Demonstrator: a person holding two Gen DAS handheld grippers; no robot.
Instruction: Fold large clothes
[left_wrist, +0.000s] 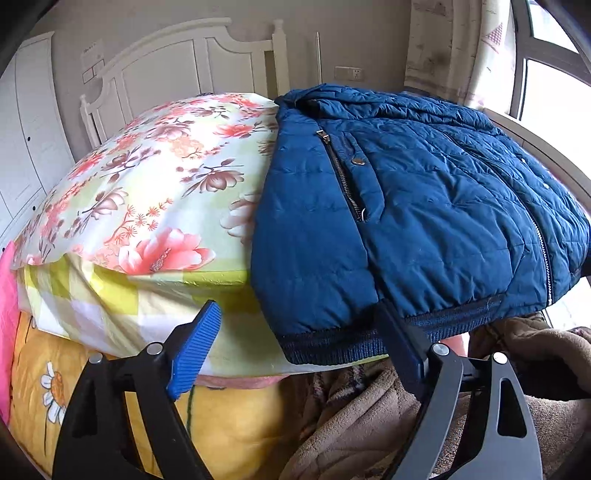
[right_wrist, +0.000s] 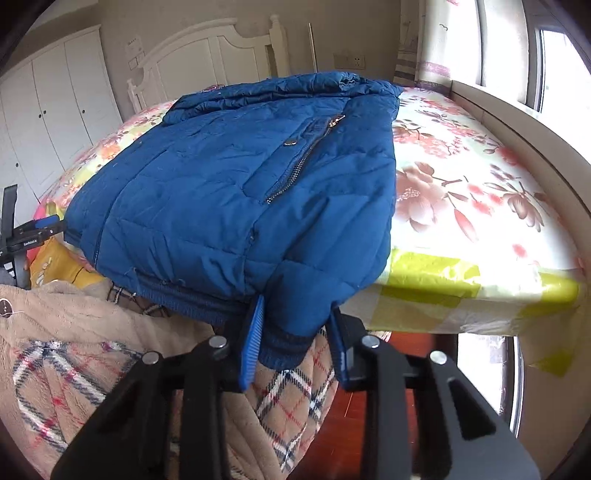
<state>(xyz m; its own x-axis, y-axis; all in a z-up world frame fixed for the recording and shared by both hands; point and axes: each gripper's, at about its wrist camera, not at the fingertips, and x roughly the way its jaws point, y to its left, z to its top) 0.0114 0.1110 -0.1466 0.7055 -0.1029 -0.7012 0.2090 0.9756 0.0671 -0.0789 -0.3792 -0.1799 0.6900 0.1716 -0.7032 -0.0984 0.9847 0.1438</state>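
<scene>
Blue puffer jacket at the bed's near edge, centre of frame.

My right gripper is clenched on its ribbed hem corner; my left gripper stands released around the other corner. I judge it light, soft, slippery: hold the hem. No containers visible.

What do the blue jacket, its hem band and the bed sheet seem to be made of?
Blue jacket: probably padded nylon or polyester, slightly shiny, with quilted stitch lines and puffy wrinkles.
Hem band: ribbed knit, matte and darker.
Bed sheet: thin woven cloth, perhaps cotton, with printed flowers.
</scene>
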